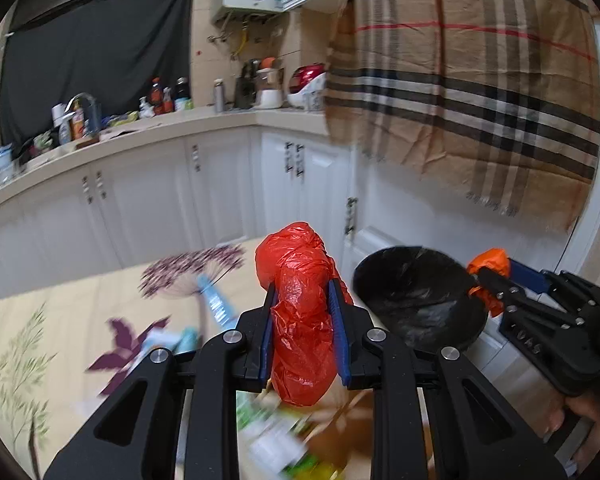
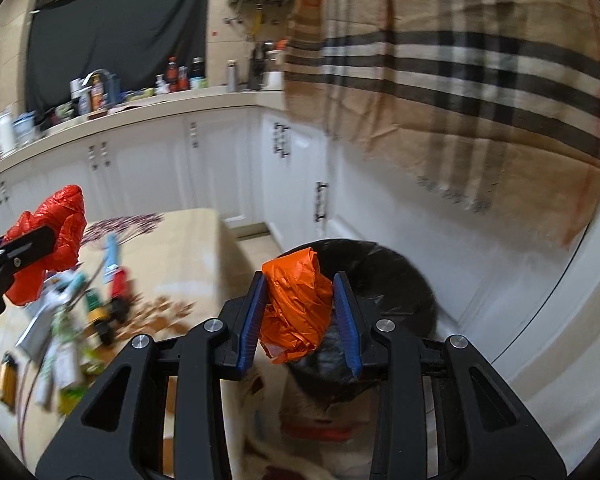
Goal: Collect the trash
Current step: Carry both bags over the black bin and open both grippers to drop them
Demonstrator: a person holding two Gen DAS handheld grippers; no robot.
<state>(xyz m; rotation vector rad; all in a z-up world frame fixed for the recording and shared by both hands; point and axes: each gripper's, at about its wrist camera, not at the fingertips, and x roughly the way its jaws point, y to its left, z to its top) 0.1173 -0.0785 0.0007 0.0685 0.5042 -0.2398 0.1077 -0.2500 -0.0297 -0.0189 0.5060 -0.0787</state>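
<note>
Plastic fills both grips. The left gripper (image 1: 305,292) pinches a red bag (image 1: 300,312), crumpled into a long wad: its blue pads (image 1: 270,320) press on the wad's middle from either side, a bulge stands up above the fingertips and the rest hangs below the jaws. In the right wrist view the same red bag (image 2: 48,244) shows at the left edge, above the cluttered table (image 2: 188,248).

The right gripper (image 2: 300,280) pinches an orange bag (image 2: 296,304), also crumpled. Its blue pads (image 2: 346,320) close on the wad's sides; the top of the wad rises a little above the fingertips and the lower end hangs just under them. In the left wrist view the orange bag (image 1: 490,276) sticks out on both sides of that gripper's dark finger.

A bin (image 2: 400,280) lined with black plastic stands on the floor beside the table, and in the right wrist view it lies right behind the orange bag. In the left wrist view the bin (image 1: 416,292) sits between the two grippers. Wrappers and small bottles (image 2: 64,340) lie on the tablecloth, blurred.
</note>
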